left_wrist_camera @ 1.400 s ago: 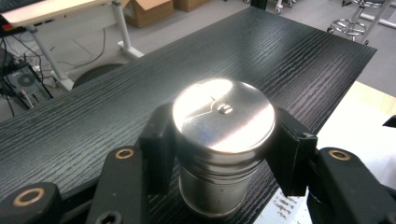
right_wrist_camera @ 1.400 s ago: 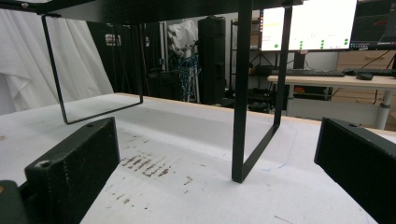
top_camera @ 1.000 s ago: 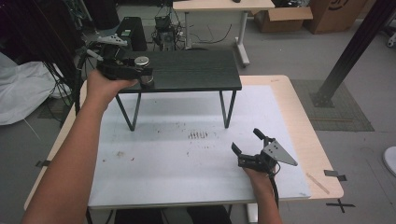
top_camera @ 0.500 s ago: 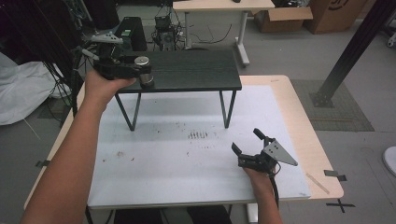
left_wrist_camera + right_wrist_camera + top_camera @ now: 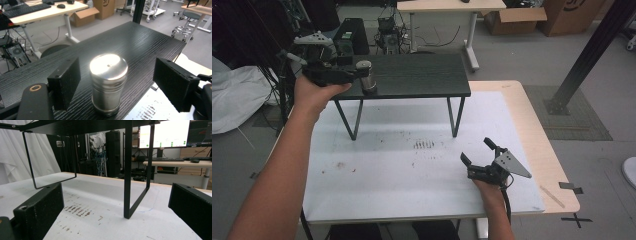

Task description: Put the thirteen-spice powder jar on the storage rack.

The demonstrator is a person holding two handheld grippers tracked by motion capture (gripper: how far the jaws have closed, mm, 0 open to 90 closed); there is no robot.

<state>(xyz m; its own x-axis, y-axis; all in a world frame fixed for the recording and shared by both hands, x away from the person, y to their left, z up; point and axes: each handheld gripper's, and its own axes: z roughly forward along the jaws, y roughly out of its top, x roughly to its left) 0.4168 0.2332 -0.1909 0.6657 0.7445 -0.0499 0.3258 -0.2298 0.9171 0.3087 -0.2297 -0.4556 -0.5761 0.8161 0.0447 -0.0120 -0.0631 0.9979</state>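
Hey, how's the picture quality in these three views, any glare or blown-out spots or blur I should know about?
Left gripper view: the metal canister has strong glare on its domed lid, washing out the top; the black shelf grain stays sharp. Right gripper view: the monitor is blown out to white, and the near jaws are soft. High view: even lighting, mildly soft, with the left gripper dark against the shelf.

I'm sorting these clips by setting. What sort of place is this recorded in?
Most likely a lab or workshop office, not a home. Beyond the work table stand a desk with keyboard and mouse, lit monitors, cardboard boxes and computer gear with loose cables on a bare grey floor.
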